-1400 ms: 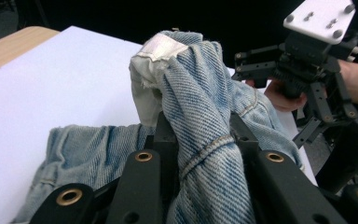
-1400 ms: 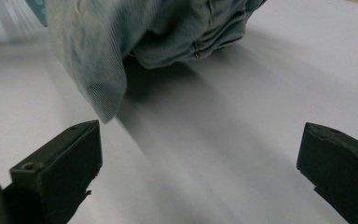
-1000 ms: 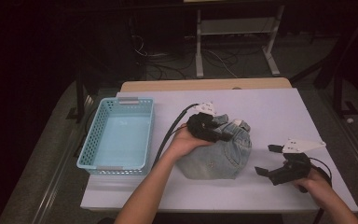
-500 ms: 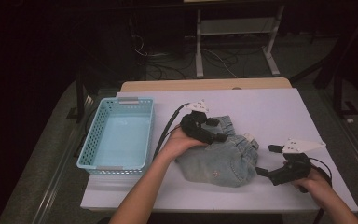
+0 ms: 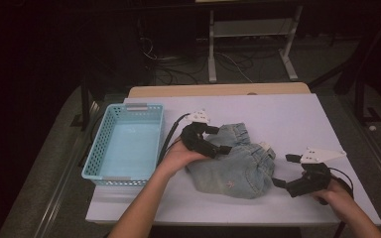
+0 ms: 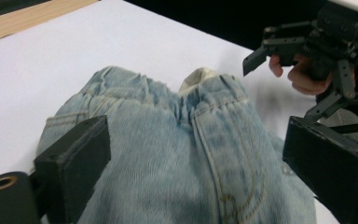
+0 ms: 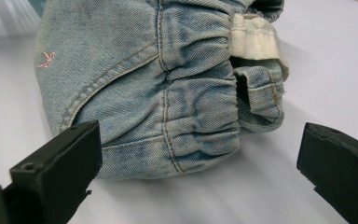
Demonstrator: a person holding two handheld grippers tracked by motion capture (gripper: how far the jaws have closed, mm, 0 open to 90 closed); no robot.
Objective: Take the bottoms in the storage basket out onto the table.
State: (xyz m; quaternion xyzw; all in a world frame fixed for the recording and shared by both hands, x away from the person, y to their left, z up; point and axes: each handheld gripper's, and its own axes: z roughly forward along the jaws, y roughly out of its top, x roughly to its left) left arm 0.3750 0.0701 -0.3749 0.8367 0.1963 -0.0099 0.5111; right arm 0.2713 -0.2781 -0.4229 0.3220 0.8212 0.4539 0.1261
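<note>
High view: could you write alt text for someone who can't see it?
A person at a white table holds a black two-jaw gripper in each hand beside folded light-blue jeans: the left gripper, jaws open, rests over them, and the right gripper waits open at their right edge. A pale blue basket sits to the left.

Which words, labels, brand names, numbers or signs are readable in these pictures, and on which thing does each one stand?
No readable text anywhere.
Jeans: a small pink stitched mark, a figure and not letters; the white inner waist label shows no print.
Basket: no writing.
Left gripper and right gripper: no markings legible.
</note>
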